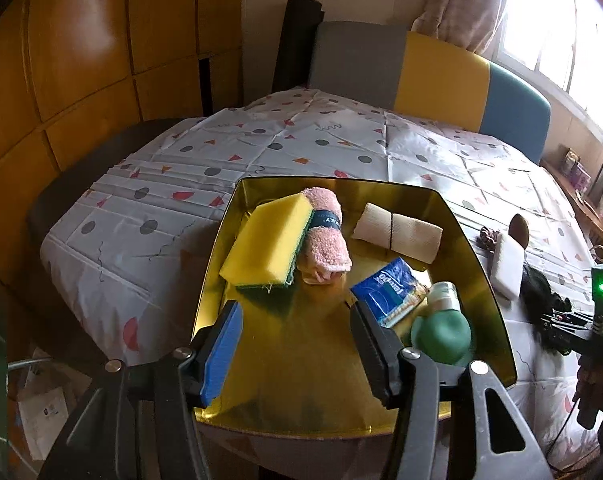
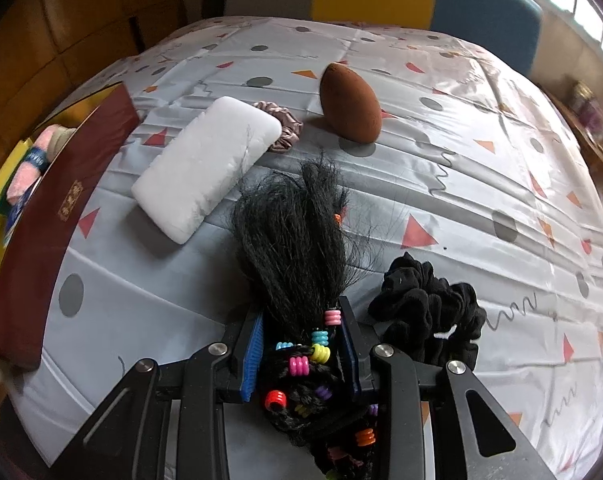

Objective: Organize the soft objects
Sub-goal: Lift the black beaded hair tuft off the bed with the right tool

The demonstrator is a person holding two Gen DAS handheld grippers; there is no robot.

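- Hairpiece [image 2: 297, 240] is clamped in right gripper [image 2: 301, 344], its long axis pointing forward along the fingers.
- Tray [image 1: 477, 264] is seen at its left.
- Left gripper [image 1: 297, 344] is held released, empty, over tray.

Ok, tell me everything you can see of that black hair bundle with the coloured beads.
The black hairpiece is a bunch of loose synthetic-looking strands, its braided end strung with pink, blue, yellow, red and orange plastic beads. The right hand-held gripper is shut on the beaded part; the loose end fans forward onto the patterned tablecloth, close to the white sponge. A black scrunchie lies right beside it.
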